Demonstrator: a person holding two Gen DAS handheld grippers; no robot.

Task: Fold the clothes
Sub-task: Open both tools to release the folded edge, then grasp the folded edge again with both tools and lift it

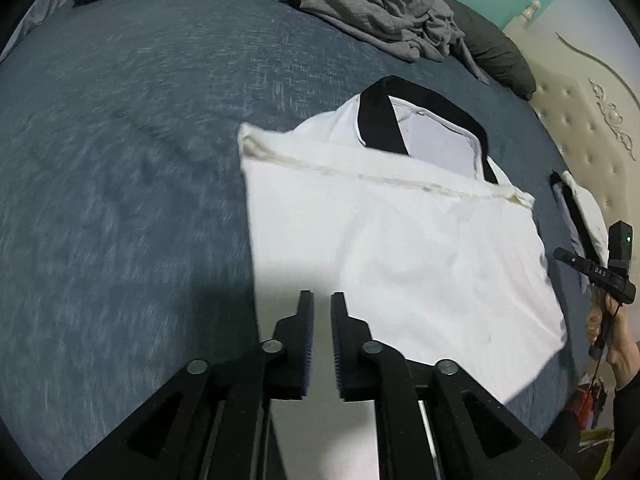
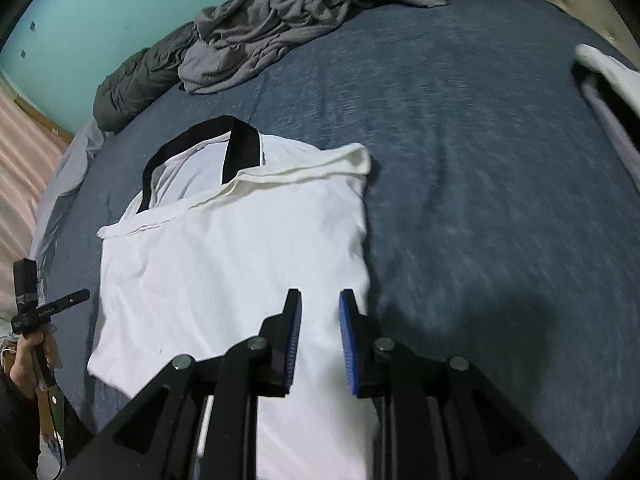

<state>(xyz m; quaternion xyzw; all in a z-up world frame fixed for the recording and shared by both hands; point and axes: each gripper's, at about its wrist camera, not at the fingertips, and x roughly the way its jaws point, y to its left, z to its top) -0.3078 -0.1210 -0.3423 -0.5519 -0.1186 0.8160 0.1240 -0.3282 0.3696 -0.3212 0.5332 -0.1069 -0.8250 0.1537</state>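
I see a crumpled grey garment pile far across the blue bedspread. My folded white black-collared shirt lies flat mid-bed, collar pointing away. My left gripper and right gripper hover parted, empty.

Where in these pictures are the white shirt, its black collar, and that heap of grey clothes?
white shirt (image 1: 400,248), left wrist view, on its flat folded body.
black collar (image 2: 240,148), right wrist view, on the band's right side.
heap of grey clothes (image 2: 264,32), right wrist view, on the crumpled middle.
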